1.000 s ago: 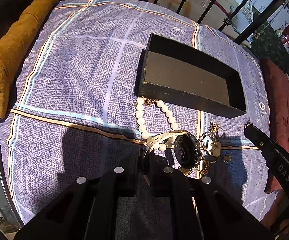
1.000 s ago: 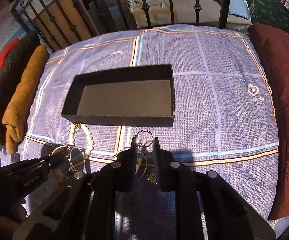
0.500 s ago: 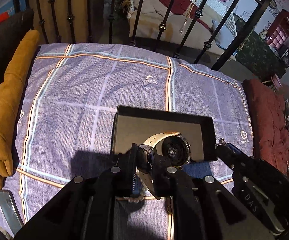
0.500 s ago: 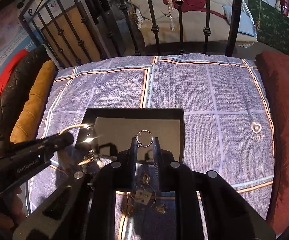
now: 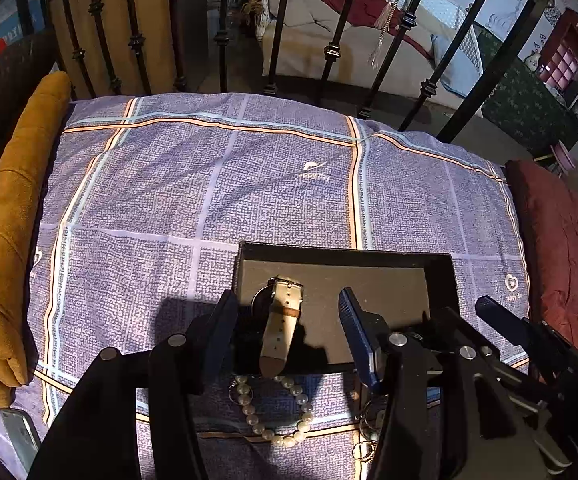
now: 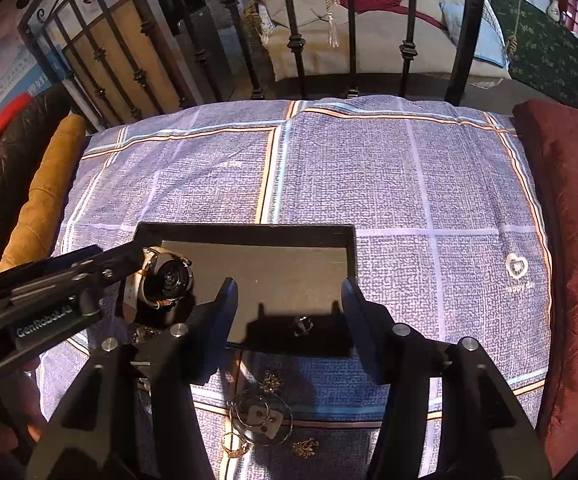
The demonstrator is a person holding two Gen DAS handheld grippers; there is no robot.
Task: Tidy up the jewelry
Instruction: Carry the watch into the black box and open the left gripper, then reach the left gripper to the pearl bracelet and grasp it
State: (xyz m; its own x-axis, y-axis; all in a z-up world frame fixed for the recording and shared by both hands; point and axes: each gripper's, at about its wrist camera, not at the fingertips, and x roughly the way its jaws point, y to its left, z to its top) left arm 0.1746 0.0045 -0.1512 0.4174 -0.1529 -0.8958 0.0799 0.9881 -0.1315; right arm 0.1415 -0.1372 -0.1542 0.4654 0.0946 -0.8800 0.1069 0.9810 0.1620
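Observation:
A black open box [image 5: 437, 272] [image 6: 249, 232] lies on the purple checked cloth. A watch with a cream strap [image 5: 281, 320] [image 6: 165, 280] rests at the box's left end, its strap hanging over the near wall. My left gripper [image 5: 289, 328] is open with its jaws either side of the watch. My right gripper [image 6: 289, 308] is open over the box's near right part; a small ring [image 6: 303, 325] lies in the box below it. A pearl bracelet [image 5: 277, 412] and gold hoops and earrings [image 6: 261, 420] lie on the cloth in front of the box.
A mustard bolster [image 5: 13, 220] lines the cloth's left edge and a dark red cushion [image 6: 569, 248] the right. A black iron railing [image 6: 349, 28] stands behind the cloth's far edge. A grey phone-like object [image 5: 21, 436] lies at the near left.
Both grippers have opened. The left one let go of the watch, which now rests in the box. The right one released the ring, which now lies in the box.

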